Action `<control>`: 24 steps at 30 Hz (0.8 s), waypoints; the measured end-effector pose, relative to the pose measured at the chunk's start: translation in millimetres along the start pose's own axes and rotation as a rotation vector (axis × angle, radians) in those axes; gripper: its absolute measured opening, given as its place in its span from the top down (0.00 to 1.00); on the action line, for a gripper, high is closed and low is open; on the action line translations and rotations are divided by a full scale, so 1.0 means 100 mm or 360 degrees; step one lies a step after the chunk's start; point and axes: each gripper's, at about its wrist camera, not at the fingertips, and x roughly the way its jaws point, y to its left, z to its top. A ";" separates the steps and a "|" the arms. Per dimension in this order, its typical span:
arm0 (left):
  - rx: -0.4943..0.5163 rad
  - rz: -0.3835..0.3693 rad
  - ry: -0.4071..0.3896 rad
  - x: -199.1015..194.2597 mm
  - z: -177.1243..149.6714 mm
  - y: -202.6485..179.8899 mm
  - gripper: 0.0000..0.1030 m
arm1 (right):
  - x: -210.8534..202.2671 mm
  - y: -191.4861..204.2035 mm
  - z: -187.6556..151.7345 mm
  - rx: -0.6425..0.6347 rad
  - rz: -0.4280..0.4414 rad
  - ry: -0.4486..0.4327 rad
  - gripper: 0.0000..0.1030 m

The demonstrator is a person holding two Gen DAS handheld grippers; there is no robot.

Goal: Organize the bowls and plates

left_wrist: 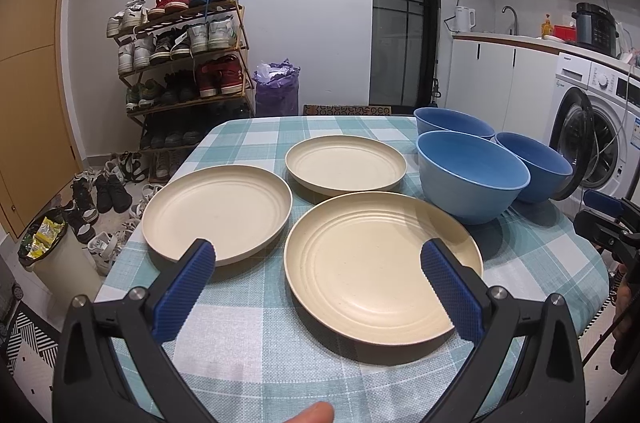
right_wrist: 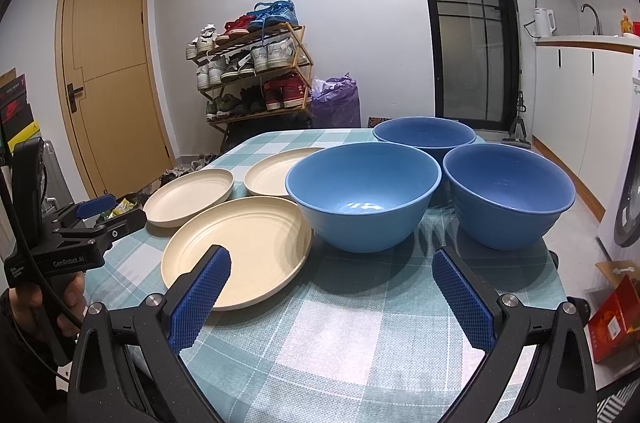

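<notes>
The worktop (left_wrist: 256, 363) has a checked cloth. Three cream plates (left_wrist: 382, 271) lie on its left side and three blue bowls (right_wrist: 362, 195) stand on its right. The left gripper (left_wrist: 318, 283) is nearer the plates. The right gripper (right_wrist: 332, 293) is nearer the bowls. Both have spread, empty fingers (left_wrist: 186, 287). The nearest plate lies just ahead. The left gripper's side reads "GenRobot.AI".

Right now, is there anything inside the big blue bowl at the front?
No, the front bowl looks empty; only light glints on its bottom. Behind it stands another blue bowl, whose lower part is hidden, so what's inside it is unclear.
</notes>
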 end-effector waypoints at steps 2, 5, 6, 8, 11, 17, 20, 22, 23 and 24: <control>0.0001 0.0003 0.0000 0.00 0.00 0.00 0.00 | 0.01 0.00 0.00 0.0003 0.0000 0.0000 0.01; 0.0000 0.0000 -0.0001 0.00 0.00 0.00 0.00 | 0.01 0.00 0.00 0.0002 0.0000 0.0001 0.01; 0.0000 0.0002 -0.0001 0.00 0.00 0.00 0.00 | 0.00 0.00 0.00 0.0001 -0.0002 0.0000 0.01; -0.0001 0.0002 -0.0001 0.00 0.00 0.01 0.00 | 0.00 0.00 0.01 0.0004 -0.0001 0.0001 0.01; 0.0000 0.0005 -0.0004 0.00 0.00 0.01 0.00 | 0.00 0.00 0.01 0.0001 -0.0002 0.0001 0.01; -0.0001 0.0012 -0.0006 0.01 -0.01 0.00 0.00 | -0.01 0.00 0.01 0.0002 0.0000 0.0000 0.01; -0.0008 0.0017 -0.0007 0.01 -0.01 0.01 0.00 | -0.01 0.00 0.01 0.0004 -0.0003 0.0001 0.01; -0.0013 0.0019 -0.0007 0.02 -0.01 0.03 0.00 | -0.01 0.00 0.01 0.0007 0.0003 0.0003 0.01; -0.0013 0.0021 -0.0006 0.02 -0.01 0.03 0.00 | -0.02 0.00 0.00 0.0006 0.0000 0.0003 0.01; -0.0013 0.0024 -0.0007 0.03 -0.01 0.04 0.00 | -0.02 0.00 0.00 0.0005 -0.0001 0.0003 0.01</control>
